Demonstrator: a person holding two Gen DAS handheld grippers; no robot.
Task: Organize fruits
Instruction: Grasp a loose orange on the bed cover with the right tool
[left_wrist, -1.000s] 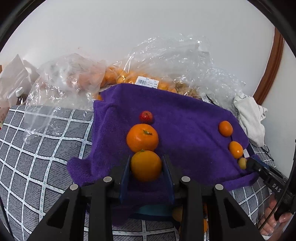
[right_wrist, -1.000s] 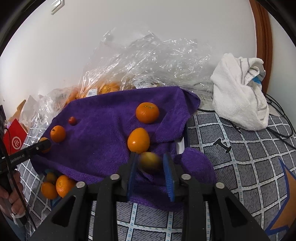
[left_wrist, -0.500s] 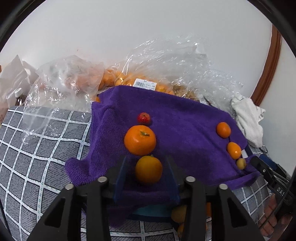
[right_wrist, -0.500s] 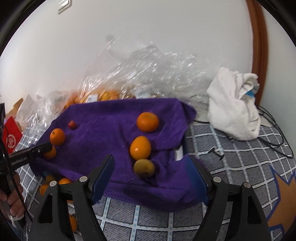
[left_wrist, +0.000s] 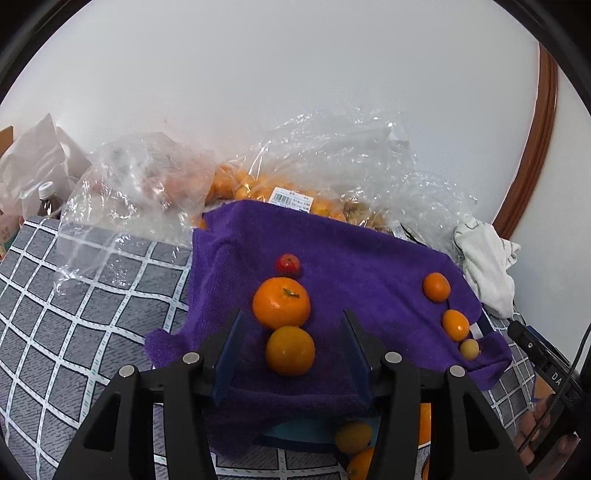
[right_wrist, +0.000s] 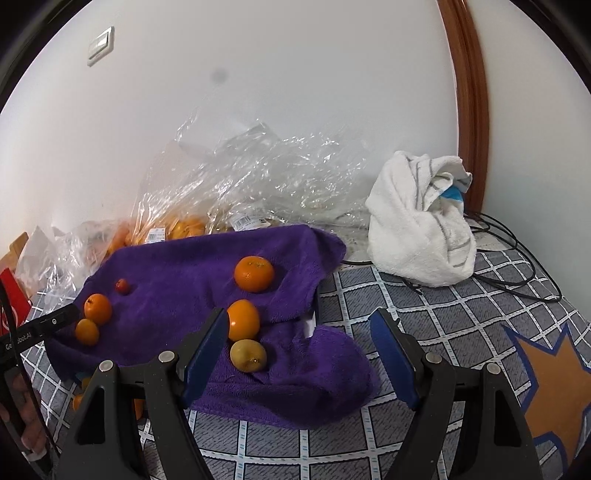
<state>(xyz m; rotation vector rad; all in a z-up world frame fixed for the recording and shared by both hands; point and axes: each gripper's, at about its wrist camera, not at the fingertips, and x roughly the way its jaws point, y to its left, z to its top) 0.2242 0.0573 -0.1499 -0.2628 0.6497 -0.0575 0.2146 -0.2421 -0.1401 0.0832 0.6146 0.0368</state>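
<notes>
Both tools have let go since a second ago. At the bottom centre of the left wrist view, the left tool (left_wrist: 290, 345) has just been spreading its blue pads, and the orange (left_wrist: 290, 350) it had pinched now lies loose between them on the purple towel (left_wrist: 369, 266), touching neither pad. In the right wrist view, the right tool (right_wrist: 297, 354) has sprung wide, and the small yellowish fruit (right_wrist: 248, 355) it had gripped rests on the towel close to the left-hand pad, apparently not touching it.

From the left wrist view, three fruits line up at centre frame: a small red fruit (left_wrist: 288, 263) highest, a larger orange (left_wrist: 281, 303) below it, then the released orange. Three more run down the right side of the towel: two small oranges (left_wrist: 436, 287) and the yellowish one lowest. Only this view shows extra fruit under the towel's lower edge (left_wrist: 353, 437), a bottle (left_wrist: 47, 201) at the left edge, and the hand (left_wrist: 543, 432) holding the right tool at lower right.

Only the right wrist view shows a wall switch (right_wrist: 100, 46) at upper left, black cables (right_wrist: 509, 254) at right, and an orange star (right_wrist: 550, 384) on the grey checked cover at lower right. Both views show crumpled clear bags (right_wrist: 258, 177) of oranges behind the towel and a bunched white cloth (right_wrist: 417, 229).
</notes>
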